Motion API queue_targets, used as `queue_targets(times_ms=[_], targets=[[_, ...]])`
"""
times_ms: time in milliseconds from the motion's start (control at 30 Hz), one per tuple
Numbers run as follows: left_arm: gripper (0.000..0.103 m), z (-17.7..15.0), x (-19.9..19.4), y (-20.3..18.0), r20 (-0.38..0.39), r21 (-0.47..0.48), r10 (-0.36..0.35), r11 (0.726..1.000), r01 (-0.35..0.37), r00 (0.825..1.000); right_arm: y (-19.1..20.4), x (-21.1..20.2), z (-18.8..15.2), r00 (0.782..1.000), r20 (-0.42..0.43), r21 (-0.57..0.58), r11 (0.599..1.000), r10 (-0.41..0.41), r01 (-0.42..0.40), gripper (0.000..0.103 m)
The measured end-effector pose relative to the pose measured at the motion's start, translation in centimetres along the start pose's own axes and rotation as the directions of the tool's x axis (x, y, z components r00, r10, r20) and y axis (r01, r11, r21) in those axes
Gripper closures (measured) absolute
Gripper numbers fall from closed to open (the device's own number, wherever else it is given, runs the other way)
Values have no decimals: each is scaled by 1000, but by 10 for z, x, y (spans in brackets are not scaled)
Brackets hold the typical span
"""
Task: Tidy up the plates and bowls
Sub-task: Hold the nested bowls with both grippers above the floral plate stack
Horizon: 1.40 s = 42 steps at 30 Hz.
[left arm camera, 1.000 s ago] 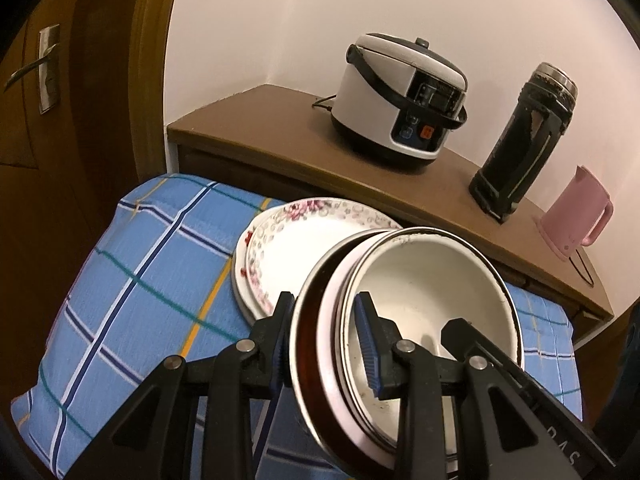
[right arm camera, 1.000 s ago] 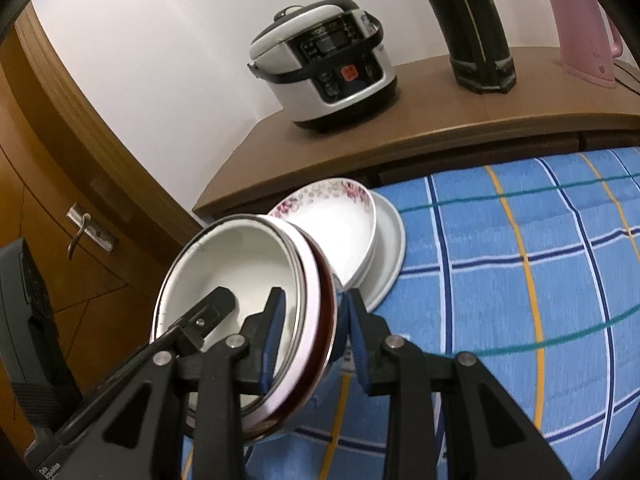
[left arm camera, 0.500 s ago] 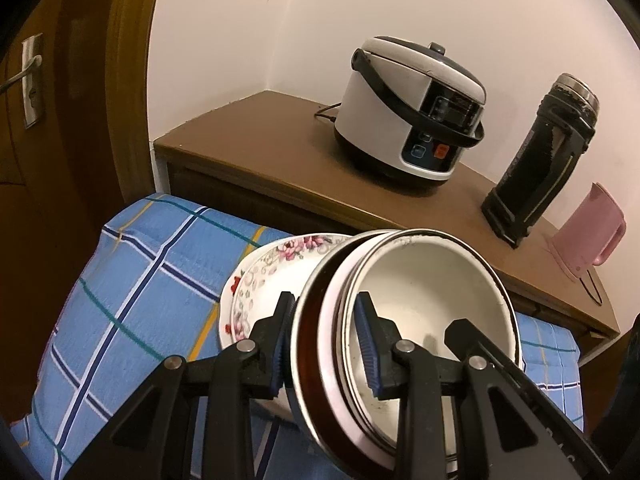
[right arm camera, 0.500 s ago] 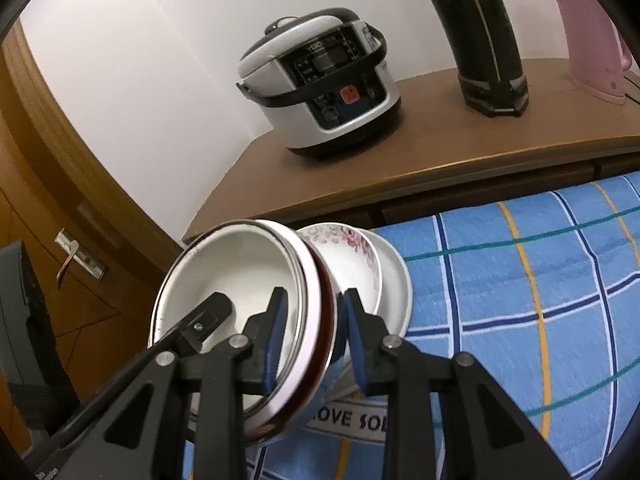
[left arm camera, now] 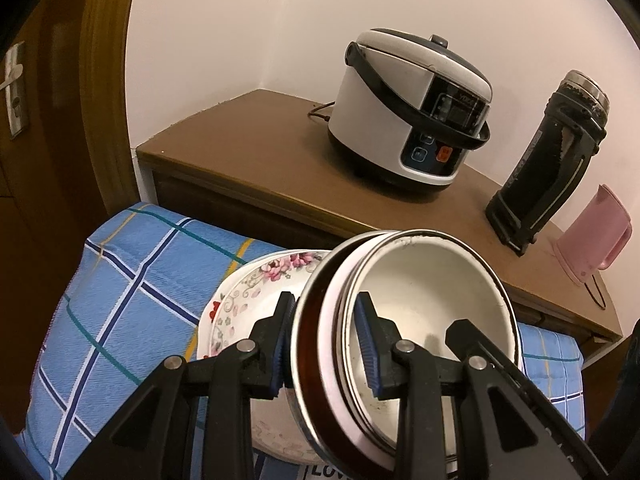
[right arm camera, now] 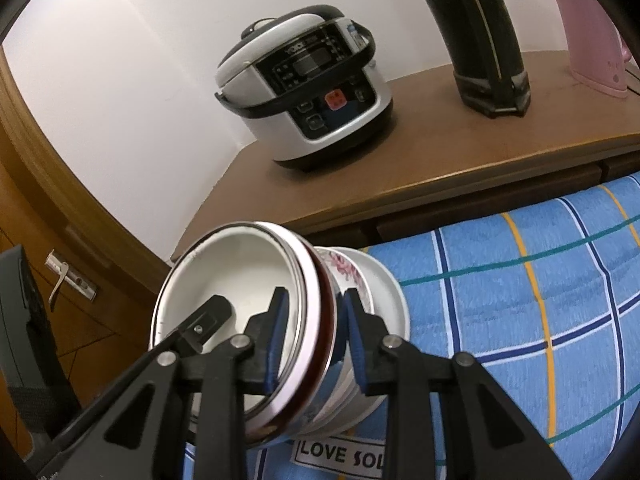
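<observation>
A nested stack of bowls [left arm camera: 432,300], white inside with pink and dark brown rims, hangs tilted over the floral plates [left arm camera: 256,288]. My left gripper [left arm camera: 326,344] is shut on the stack's near rim. From the opposite side my right gripper [right arm camera: 316,340] is shut on the same bowl stack [right arm camera: 240,272]. Each view shows the other gripper's black finger reaching into the white bowl. The floral plates [right arm camera: 344,268] rest on a plain white plate [right arm camera: 386,296], largely hidden behind the held stack.
The plates lie on a blue plaid cloth [right arm camera: 520,300]. Behind it a brown sideboard [left arm camera: 260,148] carries a rice cooker [left arm camera: 408,116], a black thermos [left arm camera: 548,160] and a pink kettle [left arm camera: 596,236]. A wooden door with a metal handle [left arm camera: 14,88] stands at the left.
Both grippers carried the bowl stack toward the sideboard. It now covers more of the floral plates. The grips look the same.
</observation>
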<state>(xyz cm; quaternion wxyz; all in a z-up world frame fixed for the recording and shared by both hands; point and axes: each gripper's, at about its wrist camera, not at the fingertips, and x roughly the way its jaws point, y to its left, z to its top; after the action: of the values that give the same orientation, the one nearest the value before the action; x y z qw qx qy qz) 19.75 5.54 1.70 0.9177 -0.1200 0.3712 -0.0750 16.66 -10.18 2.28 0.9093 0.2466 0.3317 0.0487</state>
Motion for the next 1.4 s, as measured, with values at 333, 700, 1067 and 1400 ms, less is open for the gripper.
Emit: queue_targets(times_ms=[333,700,1067,1400], targets=[[70,1,10,-2,-19,-7,-17,1000,16,1000,-7,6,3,1000,3,0,1000,-21,21,74],[70,8,19,8,-39,-31,-18,999,17,999,-2,16,9,999,-7,-14,999,-38,37,74],[70,10,28,24,-67,-66,-1,998,-3,998,7,35,8,998,-51,-29,999,-40,39,74],[70,5,39,34,-95,-94,8,995,-17,995,8,50,4,994,-92,-53,997,-54,49,74]])
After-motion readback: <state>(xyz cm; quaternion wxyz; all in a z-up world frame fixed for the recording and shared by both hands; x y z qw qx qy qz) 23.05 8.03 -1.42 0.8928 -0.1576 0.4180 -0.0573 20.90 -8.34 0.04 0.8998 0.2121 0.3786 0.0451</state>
